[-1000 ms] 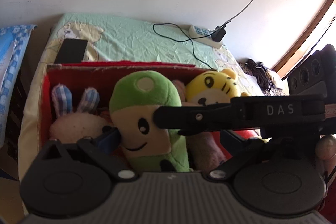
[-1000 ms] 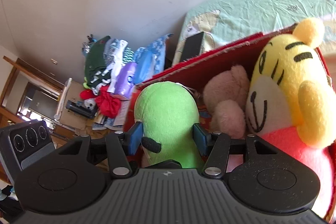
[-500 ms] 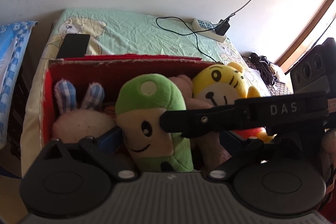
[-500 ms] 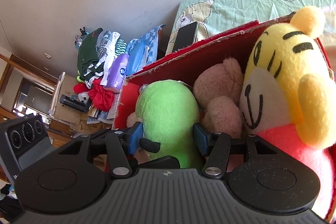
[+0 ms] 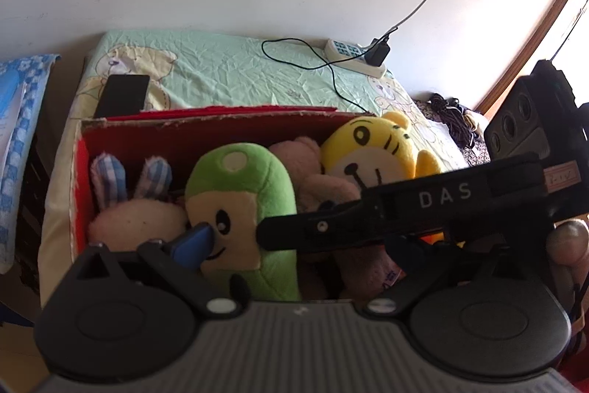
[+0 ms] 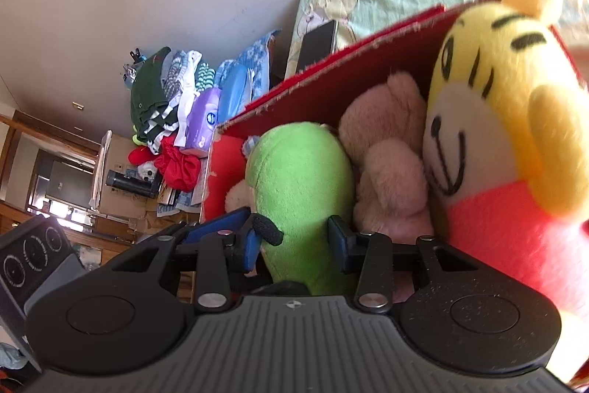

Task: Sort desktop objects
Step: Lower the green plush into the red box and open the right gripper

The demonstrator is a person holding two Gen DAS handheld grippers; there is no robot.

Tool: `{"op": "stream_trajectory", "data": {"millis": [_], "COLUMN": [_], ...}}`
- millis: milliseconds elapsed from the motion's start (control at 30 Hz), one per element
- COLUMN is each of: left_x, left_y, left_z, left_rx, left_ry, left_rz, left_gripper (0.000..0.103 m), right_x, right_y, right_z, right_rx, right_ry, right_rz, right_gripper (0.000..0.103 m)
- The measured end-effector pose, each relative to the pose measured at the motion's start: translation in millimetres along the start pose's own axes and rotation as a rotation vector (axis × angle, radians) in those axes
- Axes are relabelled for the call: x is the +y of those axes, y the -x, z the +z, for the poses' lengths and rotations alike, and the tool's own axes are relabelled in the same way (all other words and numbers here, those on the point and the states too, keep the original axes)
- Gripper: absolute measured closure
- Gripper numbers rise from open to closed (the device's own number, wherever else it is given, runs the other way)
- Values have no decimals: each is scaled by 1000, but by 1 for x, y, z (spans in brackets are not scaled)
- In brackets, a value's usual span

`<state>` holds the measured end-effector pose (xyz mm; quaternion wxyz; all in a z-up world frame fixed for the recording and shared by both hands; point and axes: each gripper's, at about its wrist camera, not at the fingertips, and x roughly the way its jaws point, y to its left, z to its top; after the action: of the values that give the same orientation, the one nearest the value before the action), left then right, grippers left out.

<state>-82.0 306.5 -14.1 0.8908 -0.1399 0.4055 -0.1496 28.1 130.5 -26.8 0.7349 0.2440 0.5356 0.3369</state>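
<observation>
Slightly more of the bed (image 5: pixel 235 76) is shown than a second ago, the cameras having drawn back. Beside the wall, the red box (image 5: pixel 206 126) holds the green plush (image 6: pixel 305 194), gripped by the right gripper (image 6: pixel 294 242) jaws; release is judged next. The left gripper (image 5: pixel 294 245) jaws are spread wide

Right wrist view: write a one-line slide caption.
Right tool grips green plush in red box beside tiger plush.

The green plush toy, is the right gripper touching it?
Touching. The right wrist view shows the right gripper with both blue pads pressed against the sides of the green plush toy in the red box.
</observation>
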Motion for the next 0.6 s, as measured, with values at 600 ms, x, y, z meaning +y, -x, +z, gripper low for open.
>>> {"op": "stream_trajectory", "data": {"millis": [600], "left_x": [6], "left_y": [-15], "left_z": [-6], "left_rx": [31], "left_ry": [24], "left_rz": [-19], "left_gripper": [3], "right_x": [11], "right_y": [16], "right_z": [18], "right_rx": [-147], "right_ry": [93], "right_rz": [17], "right_gripper": [81]}}
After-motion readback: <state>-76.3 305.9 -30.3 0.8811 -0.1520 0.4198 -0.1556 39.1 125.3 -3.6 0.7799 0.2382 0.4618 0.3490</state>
